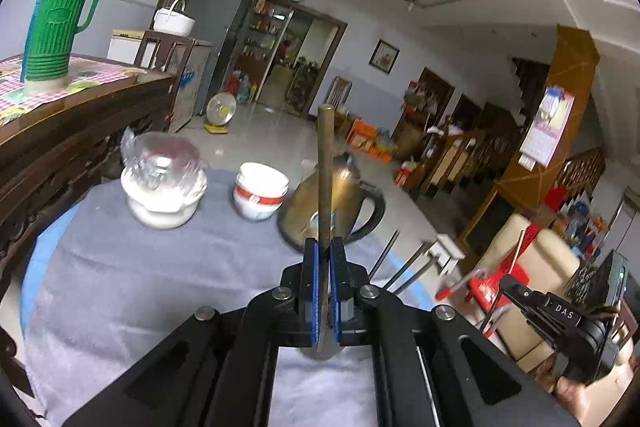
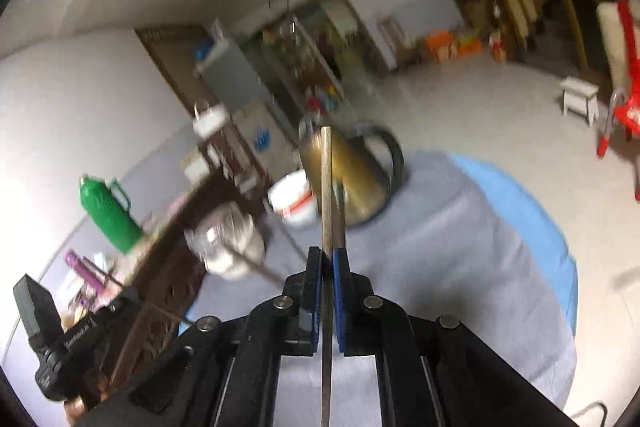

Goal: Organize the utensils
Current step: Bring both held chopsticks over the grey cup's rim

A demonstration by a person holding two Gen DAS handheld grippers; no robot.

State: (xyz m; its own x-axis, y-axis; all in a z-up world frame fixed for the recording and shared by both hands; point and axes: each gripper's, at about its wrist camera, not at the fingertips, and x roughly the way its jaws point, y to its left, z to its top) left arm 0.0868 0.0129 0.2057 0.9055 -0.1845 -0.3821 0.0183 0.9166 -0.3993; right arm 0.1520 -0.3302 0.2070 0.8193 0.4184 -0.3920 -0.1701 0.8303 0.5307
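Note:
My left gripper [image 1: 324, 247] is shut on a utensil with a brownish round handle [image 1: 325, 171] that sticks up ahead of the fingers; its flat metal end shows below the pads. My right gripper [image 2: 328, 255] is shut on a thin metal utensil [image 2: 327, 187] that runs straight along the fingers. Both are held above a round table with a grey cloth [image 1: 140, 275]. Two thin dark sticks [image 1: 396, 263] lie at the table's right edge. The right gripper's body [image 1: 560, 315] shows at the far right of the left wrist view.
On the table stand a brass-coloured kettle with a black handle [image 1: 344, 203], stacked white bowls with a red band [image 1: 260, 191] and a white pot with a glass lid [image 1: 164, 179]. A green thermos [image 1: 60, 15] stands on a wooden sideboard at left. A red chair [image 1: 500, 279] stands at right.

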